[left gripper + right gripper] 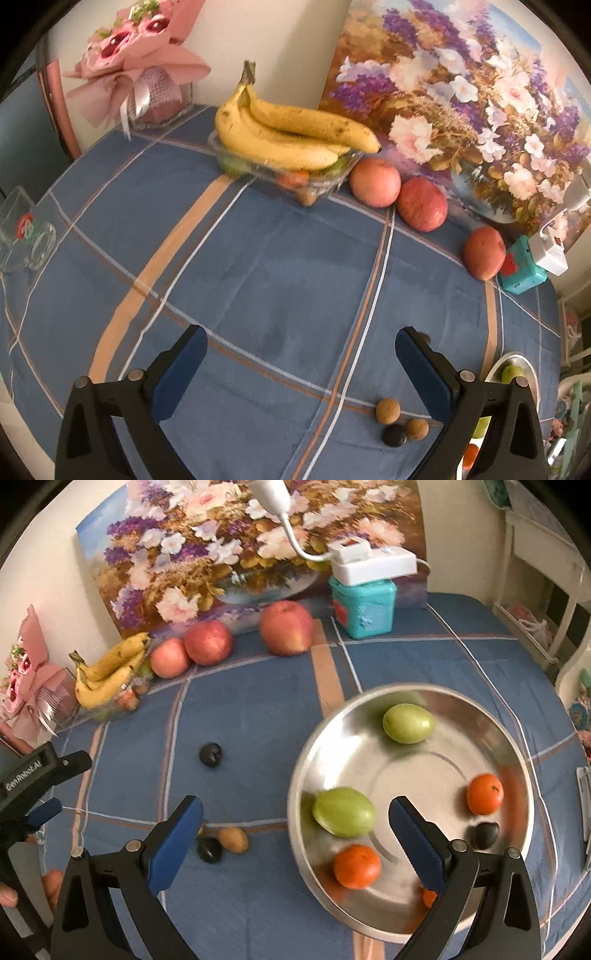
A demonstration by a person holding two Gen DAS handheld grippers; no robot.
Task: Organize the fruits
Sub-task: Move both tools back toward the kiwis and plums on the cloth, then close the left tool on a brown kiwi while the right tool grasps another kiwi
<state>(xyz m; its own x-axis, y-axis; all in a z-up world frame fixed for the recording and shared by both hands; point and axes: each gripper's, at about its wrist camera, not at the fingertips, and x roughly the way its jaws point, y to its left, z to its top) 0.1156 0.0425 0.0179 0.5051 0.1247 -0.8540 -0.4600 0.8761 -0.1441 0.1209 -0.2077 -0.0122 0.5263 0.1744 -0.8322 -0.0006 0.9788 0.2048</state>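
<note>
A steel bowl [413, 701] on the blue checked cloth holds two green fruits [343, 811], two oranges [356, 866] and a dark plum [484, 834]. My right gripper [295, 834] is open and empty above the bowl's left rim. Loose on the cloth lie dark plums [210, 754] and a small brown fruit [233, 839]. My left gripper [301, 363] is open and empty over the cloth, with small brown and dark fruits [388, 410] near its right finger. Three apples [375, 182] and bananas [291, 133] on a clear tray sit at the back.
A flower painting [461, 96] leans on the wall behind the apples. A teal box [364, 607] carries a white lamp base. A pink bouquet [136, 62] stands at the back left. A glass jar [22, 236] lies at the left edge.
</note>
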